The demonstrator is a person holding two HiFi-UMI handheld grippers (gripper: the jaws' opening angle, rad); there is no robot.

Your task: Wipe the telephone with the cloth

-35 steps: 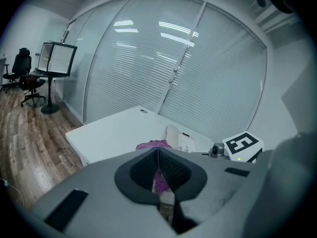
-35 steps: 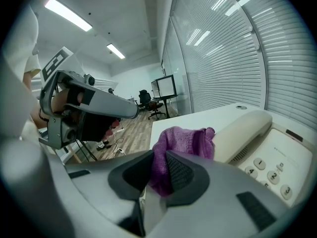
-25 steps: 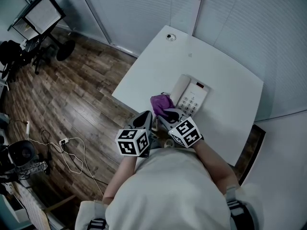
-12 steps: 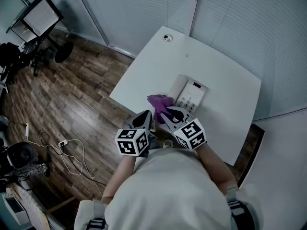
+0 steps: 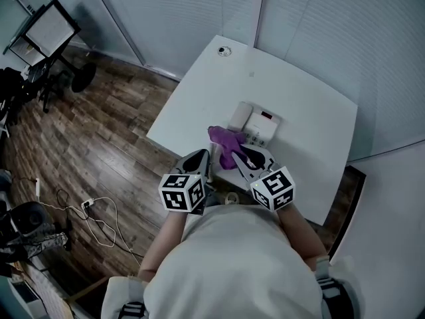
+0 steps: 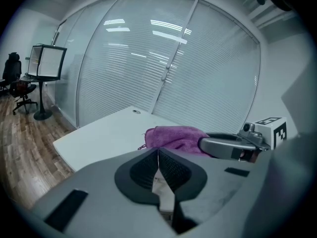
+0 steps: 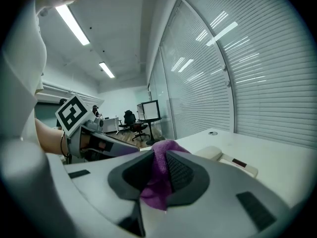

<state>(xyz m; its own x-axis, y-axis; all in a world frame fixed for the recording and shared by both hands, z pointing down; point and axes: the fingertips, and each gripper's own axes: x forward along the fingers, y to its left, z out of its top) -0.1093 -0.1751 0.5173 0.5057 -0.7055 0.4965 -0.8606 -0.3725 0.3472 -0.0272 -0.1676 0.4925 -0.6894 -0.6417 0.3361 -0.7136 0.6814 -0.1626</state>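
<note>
The left tongs [image 6: 158, 154] are closed on nothing near the surface [image 5: 302, 111] edge. The right tongs [image 7: 159, 163] pinch the purple cloth [image 5: 224, 140] beside the white telephone [image 5: 257, 121]. Wiping seems underway; next, the cloth likely needs pressing down and sweeping across the keypad.

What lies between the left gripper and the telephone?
The purple cloth, pinched in the right gripper; the head view shows it.
</note>
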